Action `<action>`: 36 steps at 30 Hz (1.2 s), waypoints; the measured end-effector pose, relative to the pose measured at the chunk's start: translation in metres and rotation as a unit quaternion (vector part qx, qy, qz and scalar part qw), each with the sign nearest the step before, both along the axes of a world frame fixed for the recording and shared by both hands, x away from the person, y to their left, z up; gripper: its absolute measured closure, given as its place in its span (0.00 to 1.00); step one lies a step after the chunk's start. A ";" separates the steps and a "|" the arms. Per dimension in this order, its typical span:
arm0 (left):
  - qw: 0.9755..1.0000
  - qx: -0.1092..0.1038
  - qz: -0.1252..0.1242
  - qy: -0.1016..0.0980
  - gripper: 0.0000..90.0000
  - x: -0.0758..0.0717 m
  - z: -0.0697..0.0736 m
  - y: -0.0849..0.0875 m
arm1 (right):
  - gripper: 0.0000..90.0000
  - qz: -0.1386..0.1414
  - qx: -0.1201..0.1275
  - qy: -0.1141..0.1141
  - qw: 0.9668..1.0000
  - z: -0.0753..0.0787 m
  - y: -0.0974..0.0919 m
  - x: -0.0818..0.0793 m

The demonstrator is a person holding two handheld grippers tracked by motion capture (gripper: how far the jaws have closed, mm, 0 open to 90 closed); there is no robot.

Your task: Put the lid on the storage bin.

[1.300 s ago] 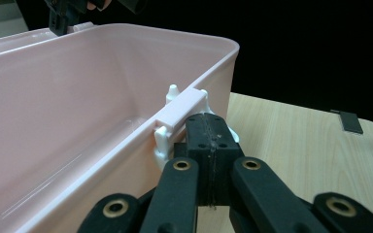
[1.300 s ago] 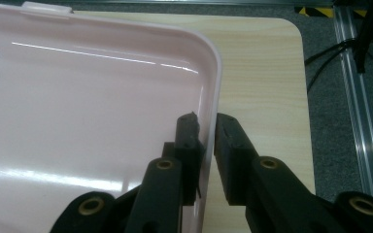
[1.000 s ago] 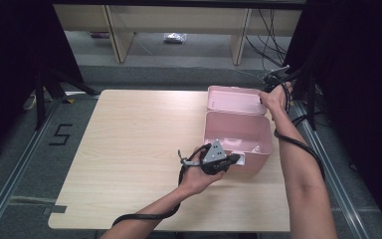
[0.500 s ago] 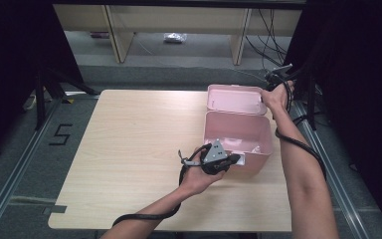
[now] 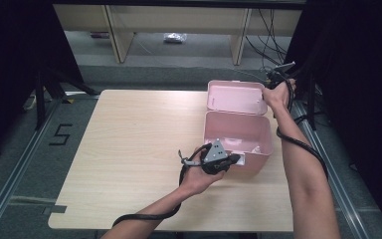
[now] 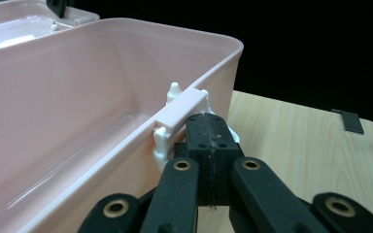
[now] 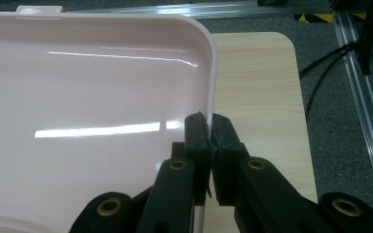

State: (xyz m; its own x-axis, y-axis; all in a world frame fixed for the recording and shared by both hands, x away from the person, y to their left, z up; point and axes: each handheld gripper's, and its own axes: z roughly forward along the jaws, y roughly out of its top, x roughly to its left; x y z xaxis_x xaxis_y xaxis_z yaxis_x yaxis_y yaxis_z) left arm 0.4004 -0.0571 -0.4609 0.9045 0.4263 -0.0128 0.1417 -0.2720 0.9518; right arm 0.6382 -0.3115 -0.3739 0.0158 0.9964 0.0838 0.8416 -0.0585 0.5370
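Pink box (image 5: 238, 133) lid-up; left jaws closed by its latch (image 6: 182, 112), right jaws gripping lid (image 7: 97, 121).

Lab: railed floor (image 5: 15, 174), cables (image 5: 268, 35), dark curtains (image 5: 10, 59)

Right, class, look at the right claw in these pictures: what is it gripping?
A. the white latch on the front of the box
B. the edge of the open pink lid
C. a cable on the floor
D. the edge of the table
B: in the right gripper view the right claw has been closing and pinches the rim of the pink lid, which lies open behind the box.
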 end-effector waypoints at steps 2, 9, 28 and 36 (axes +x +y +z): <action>1.000 0.000 0.000 0.000 1.00 0.000 0.000 0.000 | 0.98 0.011 -0.008 -0.009 1.000 0.002 -0.002 0.000; 1.000 0.000 0.000 0.001 1.00 0.000 0.000 0.000 | 0.98 -0.001 0.003 -0.015 1.000 0.008 0.001 -0.004; 1.000 0.002 0.001 0.003 1.00 0.000 0.001 -0.001 | 0.99 0.012 0.001 -0.048 0.999 0.022 0.001 -0.011; 1.000 0.003 0.001 0.003 1.00 0.001 0.001 -0.001 | 0.99 0.015 0.002 -0.060 0.998 0.028 0.002 -0.015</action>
